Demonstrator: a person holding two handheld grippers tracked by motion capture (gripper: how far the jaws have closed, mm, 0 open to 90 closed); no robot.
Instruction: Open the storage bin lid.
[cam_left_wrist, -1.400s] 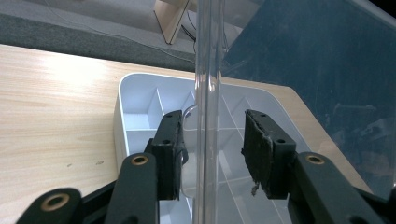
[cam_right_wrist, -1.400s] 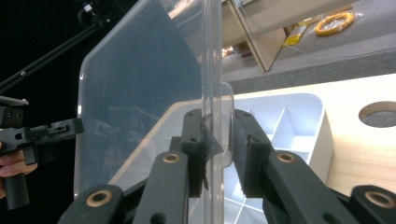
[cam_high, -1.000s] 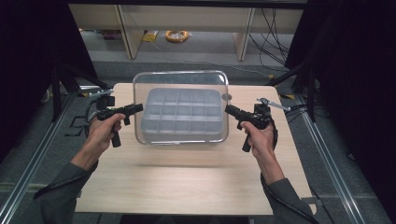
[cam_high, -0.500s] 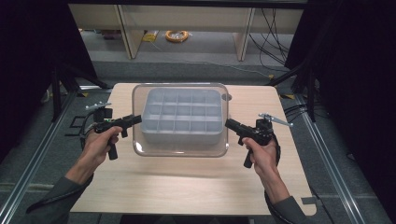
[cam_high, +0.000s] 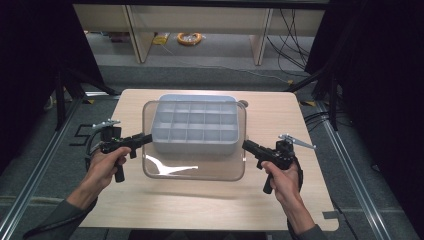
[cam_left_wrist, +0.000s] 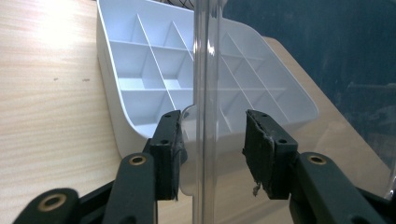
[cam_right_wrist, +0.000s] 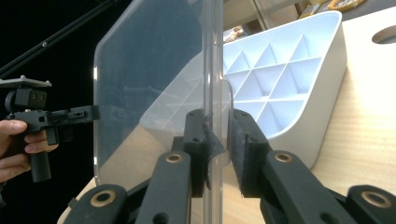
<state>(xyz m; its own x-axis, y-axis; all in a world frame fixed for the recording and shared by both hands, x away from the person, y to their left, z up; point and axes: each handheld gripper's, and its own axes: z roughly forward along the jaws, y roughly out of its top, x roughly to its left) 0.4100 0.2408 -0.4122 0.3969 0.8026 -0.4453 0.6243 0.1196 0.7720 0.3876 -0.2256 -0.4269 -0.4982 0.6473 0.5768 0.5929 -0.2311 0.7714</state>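
A clear plastic lid (cam_high: 195, 167) hangs flat just above the table, overlapping the near edge of a white compartment tray (cam_high: 194, 127). My left gripper (cam_high: 147, 139) holds the lid's left edge and my right gripper (cam_high: 246, 145) its right edge. In the left gripper view the lid (cam_left_wrist: 205, 70) stands edge-on between the jaws of the left gripper (cam_left_wrist: 212, 144), with the tray (cam_left_wrist: 154, 70) behind. In the right gripper view the right gripper (cam_right_wrist: 217, 140) pinches a small tab on the lid (cam_right_wrist: 149, 70). The tray (cam_right_wrist: 289, 79) lies beyond, and the left gripper (cam_right_wrist: 88, 112) shows through the lid.
The wooden table (cam_high: 300, 115) has a small round hole (cam_high: 243, 103) behind the tray's right corner. Bare wood lies in front of the lid. Beyond the table are shelf legs, floor cables and an orange coil (cam_high: 189, 37). Dark stands flank both sides.
Both hands have drawn the lid toward the person and slightly down. It covered the tray before; now the tray's far part is uncovered.
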